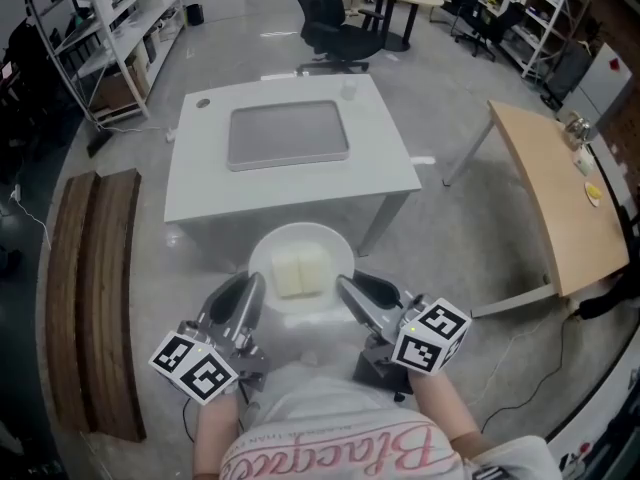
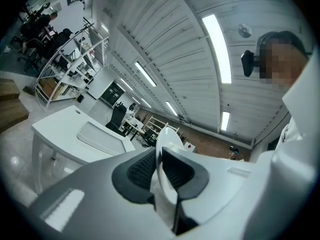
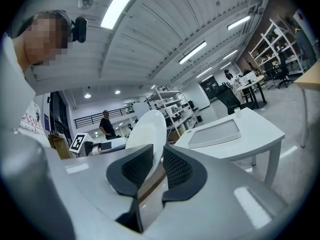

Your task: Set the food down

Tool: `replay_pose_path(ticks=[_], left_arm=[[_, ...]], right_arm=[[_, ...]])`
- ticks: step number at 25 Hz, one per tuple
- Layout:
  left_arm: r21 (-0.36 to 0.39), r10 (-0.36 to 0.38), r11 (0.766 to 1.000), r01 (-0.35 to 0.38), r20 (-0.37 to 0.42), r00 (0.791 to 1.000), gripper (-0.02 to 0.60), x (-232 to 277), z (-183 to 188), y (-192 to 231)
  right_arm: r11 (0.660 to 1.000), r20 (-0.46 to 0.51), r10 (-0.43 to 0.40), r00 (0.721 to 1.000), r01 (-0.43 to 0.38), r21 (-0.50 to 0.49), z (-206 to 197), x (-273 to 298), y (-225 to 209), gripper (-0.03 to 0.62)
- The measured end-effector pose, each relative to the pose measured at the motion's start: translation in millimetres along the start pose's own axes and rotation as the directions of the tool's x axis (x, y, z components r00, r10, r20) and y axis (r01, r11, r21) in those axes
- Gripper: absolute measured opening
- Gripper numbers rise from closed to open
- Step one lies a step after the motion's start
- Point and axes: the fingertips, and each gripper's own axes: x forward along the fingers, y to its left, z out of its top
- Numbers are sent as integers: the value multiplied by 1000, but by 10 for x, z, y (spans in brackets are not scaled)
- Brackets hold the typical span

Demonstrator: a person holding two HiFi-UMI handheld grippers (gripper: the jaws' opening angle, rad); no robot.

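A round white plate [image 1: 300, 234] carries two pale yellow blocks of food [image 1: 300, 272]. It hangs in the air in front of the white table [image 1: 290, 183]. My left gripper [image 1: 247, 303] is shut on the plate's left rim and my right gripper [image 1: 350, 298] on its right rim. In the left gripper view the plate's edge [image 2: 168, 146] runs between the dark pads of the left gripper [image 2: 161, 169]. The right gripper view shows the plate [image 3: 148, 130] clamped by the right gripper [image 3: 156, 166]. A grey tray [image 1: 288, 134] lies on the table's middle.
A black office chair [image 1: 335, 18] stands behind the table. A wooden bench [image 1: 95, 288] lies on the floor at left, a wooden table [image 1: 555, 188] at right, and shelving [image 1: 110, 28] at the far left. In the right gripper view a person [image 3: 106, 124] stands far off.
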Motion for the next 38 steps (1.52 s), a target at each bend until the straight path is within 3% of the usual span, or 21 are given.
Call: replay_pose_path(ticks=[6, 18, 26, 38], left_arm=[[-43, 0, 999, -1, -14, 1000, 38, 146, -25, 214], [-19, 42, 999, -42, -14, 999, 40, 743, 263, 623], [-23, 76, 997, -76, -12, 997, 40, 1338, 457, 1026], [-69, 133, 988, -138, -78, 988, 41, 2281, 585, 1855]], right_arm=[[1000, -19, -28, 999, 29, 8, -3, 163, -163, 63], [1000, -43, -11, 999, 11, 6, 326, 684, -668, 66], [1000, -68, 2, 998, -1, 10, 614, 1161, -1215, 67], [998, -177, 1, 984, 9, 59, 818, 1973, -2160, 71]])
